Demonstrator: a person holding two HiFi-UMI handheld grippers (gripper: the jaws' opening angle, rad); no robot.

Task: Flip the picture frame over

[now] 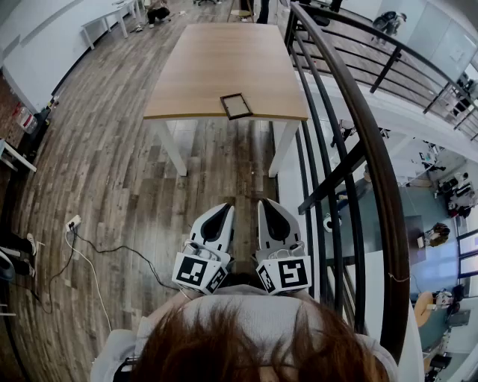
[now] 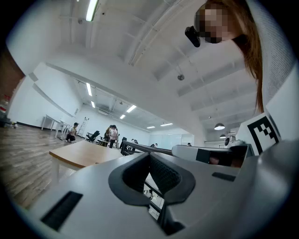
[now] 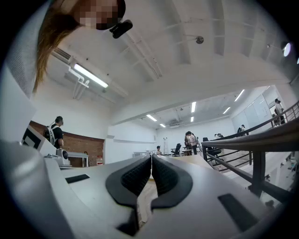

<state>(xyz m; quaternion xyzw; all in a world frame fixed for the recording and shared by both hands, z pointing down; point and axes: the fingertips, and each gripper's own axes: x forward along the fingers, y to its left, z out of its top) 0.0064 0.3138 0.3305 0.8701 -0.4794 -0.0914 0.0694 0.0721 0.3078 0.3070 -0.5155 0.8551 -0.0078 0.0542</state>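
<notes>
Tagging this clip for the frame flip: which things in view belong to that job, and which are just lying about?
Belong to the job: picture frame, at the near edge of the wooden table; left gripper and right gripper, both shut, empty.

Lying about: power strip with its cable on the floor; black railing; white desk far back.

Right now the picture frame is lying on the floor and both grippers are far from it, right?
No. The picture frame lies on the wooden table, near its front edge, not on the floor; the head view shows it. The left gripper and the right gripper are indeed far from it.
</notes>
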